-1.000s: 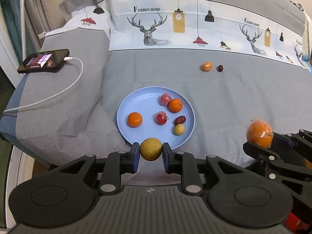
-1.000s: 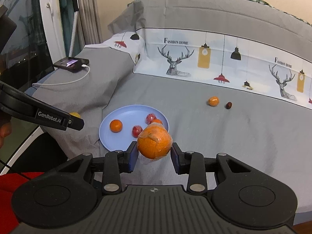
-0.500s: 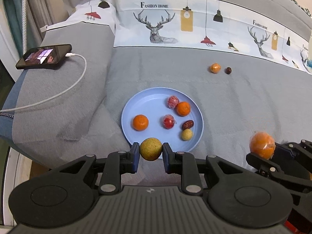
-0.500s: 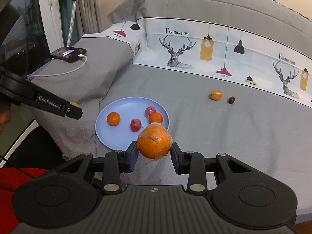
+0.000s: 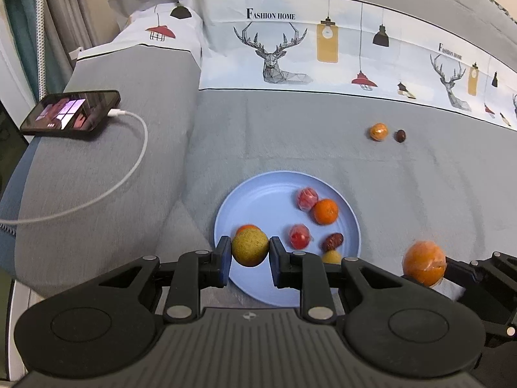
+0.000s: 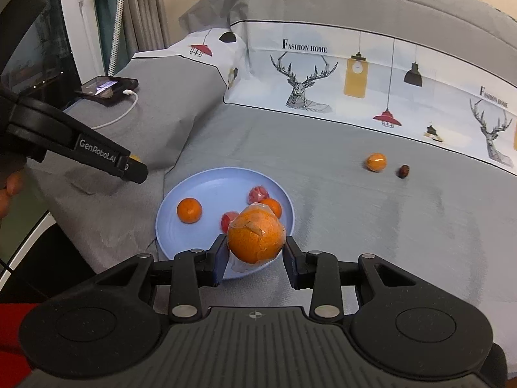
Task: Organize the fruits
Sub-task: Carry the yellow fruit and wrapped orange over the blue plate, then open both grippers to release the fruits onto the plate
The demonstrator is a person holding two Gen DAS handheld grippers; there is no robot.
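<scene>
While both grippers hung above the near edge of the bed [image 5: 420,194], each already carried fruit. The left gripper [image 5: 249,253] was clamped on a yellow-green fruit [image 5: 249,247], held over the near left rim of the blue plate [image 5: 258,194]. The right gripper [image 6: 255,253] was clamped on a wrapped orange [image 6: 257,237], held over the plate's near right edge. On the plate lay a small orange [image 6: 189,210], two red wrapped fruits, another orange and a date [image 5: 332,241]. What mattered for the drop was that the plate sat just ahead of and below both sets of jaws, with the left gripper seemingly further over it. Toward the bed's far right side, a loose orange [image 5: 378,131] and a dark date [image 5: 400,135] waited, nearer the right hand.
</scene>
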